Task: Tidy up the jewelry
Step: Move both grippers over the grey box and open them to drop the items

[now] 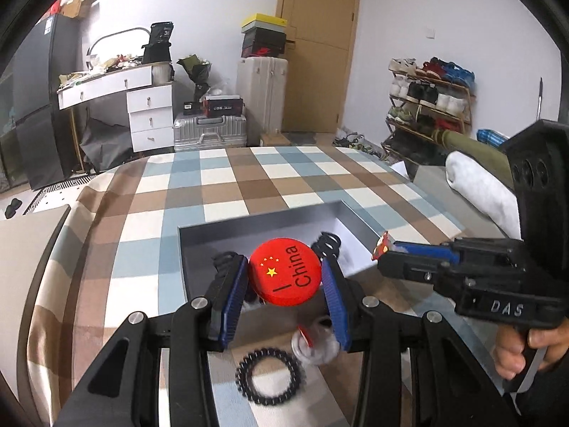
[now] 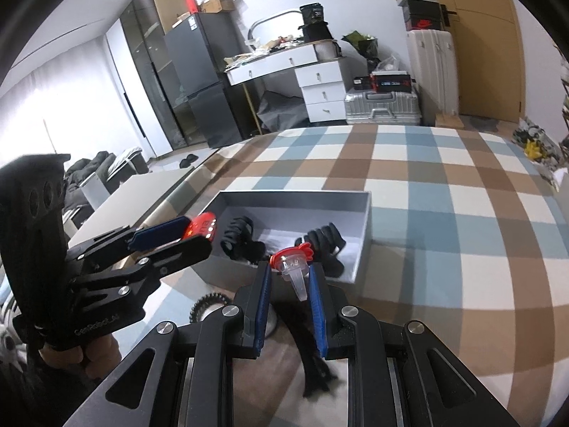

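Currently a round red badge (image 1: pixel 284 272) is pinched between the blue pads of the left gripper (image 1: pixel 284 277), held over the near edge of the open grey box (image 1: pixel 270 222) on the checked cloth (image 1: pixel 227 185). A small clear clip with a red top (image 2: pixel 293 261) is clamped in the right gripper (image 2: pixel 290 277). 2 black hair ties (image 2: pixel 242 238) lie inside the box; 1 black coil tie (image 1: pixel 270 375) lies on the cloth beside it.

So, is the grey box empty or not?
Not empty. The grey box has black hair ties lying inside on its white bottom.
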{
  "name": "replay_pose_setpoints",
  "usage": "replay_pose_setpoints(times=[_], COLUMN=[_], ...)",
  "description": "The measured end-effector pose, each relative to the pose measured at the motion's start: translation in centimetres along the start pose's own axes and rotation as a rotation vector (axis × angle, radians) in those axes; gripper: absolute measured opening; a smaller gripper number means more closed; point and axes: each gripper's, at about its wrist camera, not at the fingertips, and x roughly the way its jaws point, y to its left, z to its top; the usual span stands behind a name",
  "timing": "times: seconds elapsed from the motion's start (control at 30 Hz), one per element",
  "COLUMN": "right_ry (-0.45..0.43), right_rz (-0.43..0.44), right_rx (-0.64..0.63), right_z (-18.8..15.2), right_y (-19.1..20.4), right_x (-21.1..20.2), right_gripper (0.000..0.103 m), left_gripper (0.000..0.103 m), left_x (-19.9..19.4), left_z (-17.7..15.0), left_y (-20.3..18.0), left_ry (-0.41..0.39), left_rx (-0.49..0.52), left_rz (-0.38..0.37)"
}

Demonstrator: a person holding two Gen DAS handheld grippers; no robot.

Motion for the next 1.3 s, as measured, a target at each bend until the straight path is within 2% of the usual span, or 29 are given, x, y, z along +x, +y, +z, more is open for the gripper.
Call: replay_pose_setpoints(times=[0.23,0.87,1.07,1.13,1.23,1.27,1.3], right_ry=[-0.032,0.001,0.0,-0.014,-0.029,-0.029,-0.03], right_rz=[-0.027,-0.039,-0.049,-0.046,-0.045,-0.047,-0.048], right_rx=[0.028,0.063,0.047,0.038,0.035,0.027,0.022], right_z=[0.9,1.6,1.5,1.5,1.5,1.5,1.5], right_y=[-0.5,-1.1,-0.9,-0.8,-0.9,-0.8,-0.8], right_x=[1.1,3.6,3.1,2.6,1.8,1.4,1.2], right_gripper=[0.02,0.02,0.027,0.034,0.039,0.041,0.047], left_gripper=[0.037,0.037,0.037,0.037,0.038,0.041,0.052], left_x=[1.6,4.3,3.8,3.7,3.3,3.0,2.7], left_z=[0.2,0.1,0.2,0.2,0.1,0.1,0.1], left_y=[0.9,0.6,0.8,0.7,0.5,0.4,0.3], left_ry=[0.02,0.09,0.091,0.101,0.114,0.112,0.111], left_rx=[0.005,0.028,0.014,0.01,0.01,0.013,0.016], left_rz=[0.02,0.068,0.064,0.055,0.053,0.055,0.059])
